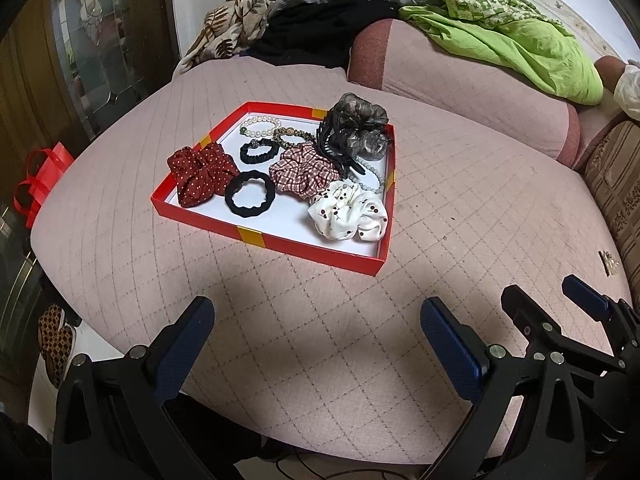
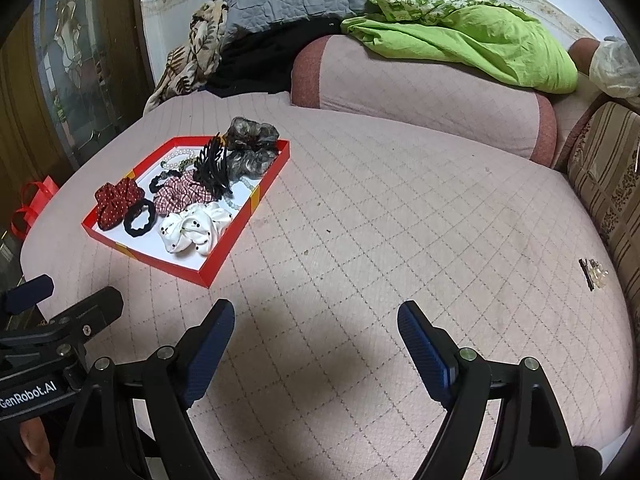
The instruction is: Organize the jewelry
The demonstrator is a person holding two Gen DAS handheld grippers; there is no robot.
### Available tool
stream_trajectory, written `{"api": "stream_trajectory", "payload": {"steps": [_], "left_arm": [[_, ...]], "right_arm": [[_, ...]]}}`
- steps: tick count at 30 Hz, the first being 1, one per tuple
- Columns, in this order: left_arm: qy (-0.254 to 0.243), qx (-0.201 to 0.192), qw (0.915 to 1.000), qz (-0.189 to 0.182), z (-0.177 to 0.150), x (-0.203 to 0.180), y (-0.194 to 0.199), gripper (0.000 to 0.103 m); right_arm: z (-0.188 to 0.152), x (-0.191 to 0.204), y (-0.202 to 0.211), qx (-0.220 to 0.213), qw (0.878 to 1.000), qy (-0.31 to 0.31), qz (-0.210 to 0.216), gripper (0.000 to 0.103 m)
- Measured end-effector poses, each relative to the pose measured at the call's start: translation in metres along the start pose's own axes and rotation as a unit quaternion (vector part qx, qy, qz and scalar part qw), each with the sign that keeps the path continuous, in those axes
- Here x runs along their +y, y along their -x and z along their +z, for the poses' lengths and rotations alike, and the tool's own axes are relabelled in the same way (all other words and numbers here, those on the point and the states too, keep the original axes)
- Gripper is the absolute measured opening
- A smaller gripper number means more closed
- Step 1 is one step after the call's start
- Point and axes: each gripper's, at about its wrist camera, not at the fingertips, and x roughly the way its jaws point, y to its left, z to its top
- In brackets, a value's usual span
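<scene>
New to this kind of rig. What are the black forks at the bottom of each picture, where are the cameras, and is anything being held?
The forks are two hand-held grippers, one in each of a person's hands. Each carries a camera looking along its jaws, so one picture shows the left gripper, the other the right gripper. Both hang open and hold nothing, above a pink quilted bed cover. On it lies a red tray holding scrunchies, among them a white scrunchie and a black hair tie, a pearl bracelet and a black claw clip. A small hair clip lies apart, far from the tray.
</scene>
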Motion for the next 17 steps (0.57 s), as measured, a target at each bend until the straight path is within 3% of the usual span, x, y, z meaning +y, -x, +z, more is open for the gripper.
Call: {"api": "stream_trajectory", "payload": {"steps": [17], "left_arm": [[0.005,0.007,0.9998,0.017,0.006,-0.003,-0.005,0.102]], "right_arm": [[-0.001,-0.009,-0.004,0.008,1.000,-0.012,0.000,0.087]]}}
